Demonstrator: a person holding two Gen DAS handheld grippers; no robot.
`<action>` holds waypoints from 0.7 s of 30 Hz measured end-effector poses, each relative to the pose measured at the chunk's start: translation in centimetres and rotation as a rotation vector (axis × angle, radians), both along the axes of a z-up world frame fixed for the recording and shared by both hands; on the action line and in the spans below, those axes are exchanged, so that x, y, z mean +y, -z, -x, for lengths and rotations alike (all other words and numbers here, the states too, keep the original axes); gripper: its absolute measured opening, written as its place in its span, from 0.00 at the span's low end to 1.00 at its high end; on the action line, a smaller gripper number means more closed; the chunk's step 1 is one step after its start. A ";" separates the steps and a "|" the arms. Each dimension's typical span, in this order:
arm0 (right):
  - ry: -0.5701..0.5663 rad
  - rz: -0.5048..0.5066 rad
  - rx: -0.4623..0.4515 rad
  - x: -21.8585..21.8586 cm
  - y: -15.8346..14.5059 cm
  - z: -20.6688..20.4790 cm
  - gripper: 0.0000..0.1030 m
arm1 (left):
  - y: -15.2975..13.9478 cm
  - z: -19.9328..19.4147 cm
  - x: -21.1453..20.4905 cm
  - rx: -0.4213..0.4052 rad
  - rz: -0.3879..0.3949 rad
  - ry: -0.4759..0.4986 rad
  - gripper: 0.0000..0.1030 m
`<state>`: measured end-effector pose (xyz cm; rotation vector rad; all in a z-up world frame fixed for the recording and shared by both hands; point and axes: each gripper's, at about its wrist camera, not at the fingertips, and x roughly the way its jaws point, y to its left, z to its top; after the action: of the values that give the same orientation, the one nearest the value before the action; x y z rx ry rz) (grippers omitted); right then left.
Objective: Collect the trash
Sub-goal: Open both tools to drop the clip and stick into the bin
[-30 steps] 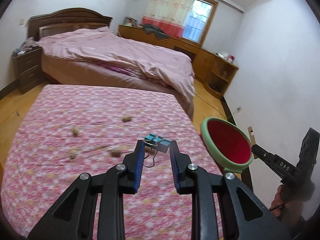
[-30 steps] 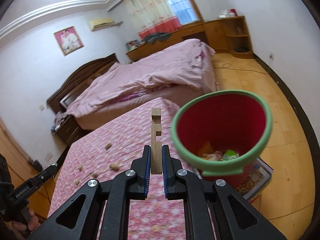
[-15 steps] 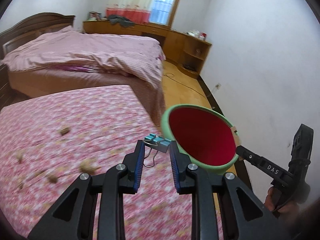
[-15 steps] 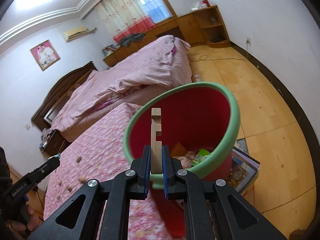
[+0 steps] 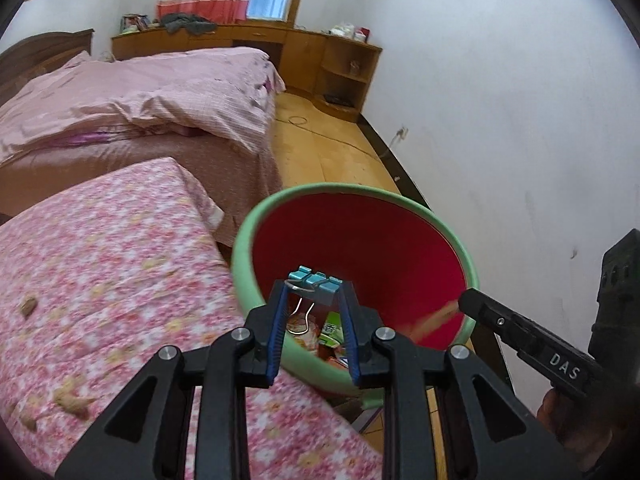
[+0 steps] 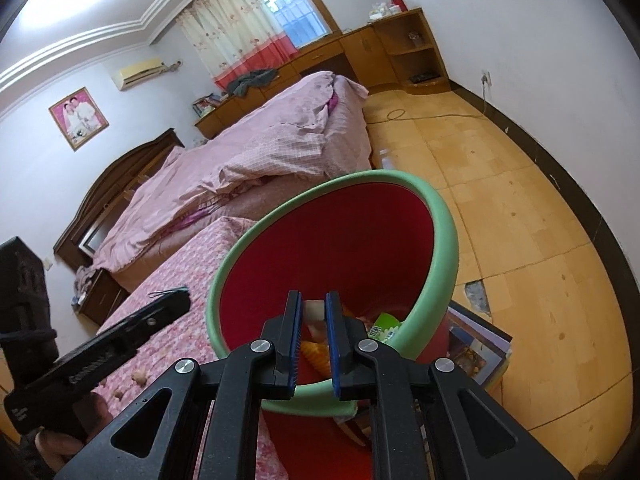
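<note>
A red trash bin with a green rim (image 5: 352, 196) (image 6: 444, 232) stands beside the flowered bed. My left gripper (image 5: 314, 292) is shut on a blue binder clip (image 5: 316, 282) and holds it over the bin's opening. My right gripper (image 6: 313, 308) has its jaws parted over the bin; a blurred wooden piece (image 6: 314, 312) sits between them, falling, and it also shows as a streak in the left wrist view (image 5: 434, 318). Wrappers (image 6: 384, 330) lie at the bin's bottom. The right gripper also shows in the left wrist view (image 5: 520, 336).
Small brown scraps (image 5: 29, 306) lie on the pink flowered bedspread (image 5: 100, 260). A second bed with a pink quilt (image 5: 140, 92) is behind. A book (image 6: 476, 348) lies on the wooden floor (image 6: 520, 200) by the bin. A white wall (image 5: 500, 100) is on the right.
Both grippers moved from over the bed to above the bin. My right gripper opened and let the wooden piece go. My left gripper still holds the binder clip.
</note>
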<state>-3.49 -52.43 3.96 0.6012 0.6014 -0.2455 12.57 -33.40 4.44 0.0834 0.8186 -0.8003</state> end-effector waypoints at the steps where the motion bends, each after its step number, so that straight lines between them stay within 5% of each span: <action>1: 0.005 -0.005 -0.002 -0.2 0.1 0.1 0.13 | 0.2 0.0 -0.2 0.007 0.001 0.003 0.24; 6: 0.027 -0.022 -0.015 -0.9 0.2 0.7 0.14 | 0.5 0.1 -0.8 0.012 -0.018 0.000 0.35; 21: -0.080 -0.030 -0.063 3.8 -1.7 2.3 0.15 | -1.2 1.7 5.1 0.016 -0.028 -0.149 0.36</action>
<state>-5.81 -48.62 5.67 0.6106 0.5679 -0.1419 10.90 -28.26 5.60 0.0402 0.8417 -0.6494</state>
